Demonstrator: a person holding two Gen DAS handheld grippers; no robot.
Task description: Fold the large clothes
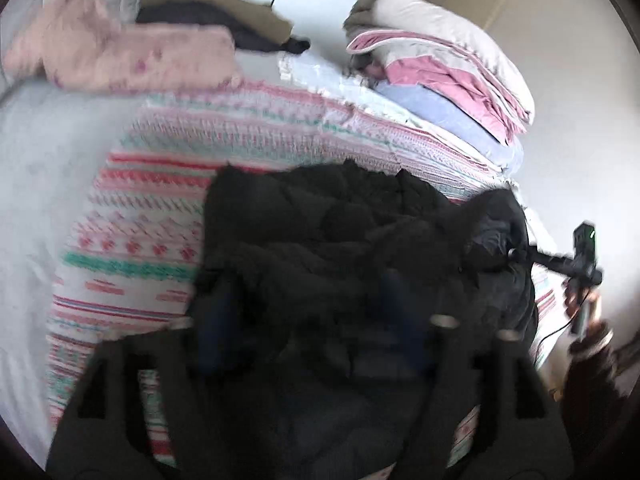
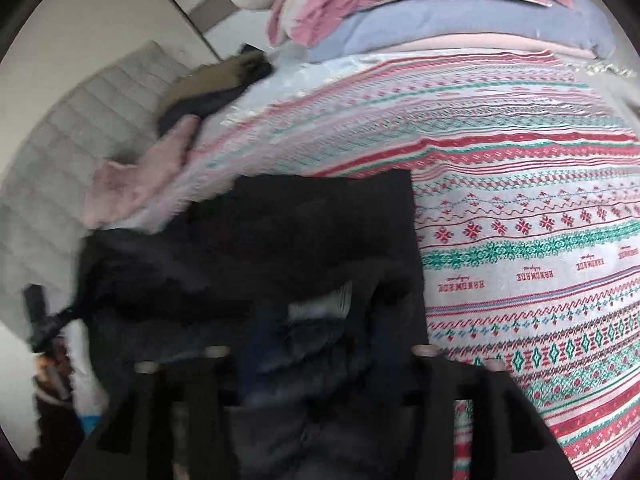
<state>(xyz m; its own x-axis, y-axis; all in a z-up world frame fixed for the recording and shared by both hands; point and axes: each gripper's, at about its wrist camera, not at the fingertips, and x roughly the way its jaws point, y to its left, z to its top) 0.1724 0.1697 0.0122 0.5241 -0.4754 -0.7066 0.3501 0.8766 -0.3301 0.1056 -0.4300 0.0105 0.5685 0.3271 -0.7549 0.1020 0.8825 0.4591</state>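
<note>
A large black padded jacket (image 1: pixel 340 240) lies bunched on a patterned pink, white and green bedspread (image 1: pixel 160 184). My left gripper (image 1: pixel 308 320) hangs over the jacket's near edge with its blue-padded fingers (image 1: pixel 216 320) spread apart, fabric between and under them. In the right wrist view the jacket (image 2: pixel 300 232) fills the lower middle, a grey lining label showing. My right gripper (image 2: pixel 320 328) is over that part, fingers (image 2: pixel 264 332) close together with dark fabric between them. The right gripper also shows in the left wrist view (image 1: pixel 516 256) at the jacket's right edge.
A stack of folded pink, cream and blue bedding (image 1: pixel 448 80) sits at the far right of the bed. A pink fuzzy garment (image 1: pixel 120 56) and a tan and dark garment (image 1: pixel 224 16) lie at the far side. A white wall (image 1: pixel 580 120) borders the bed's right.
</note>
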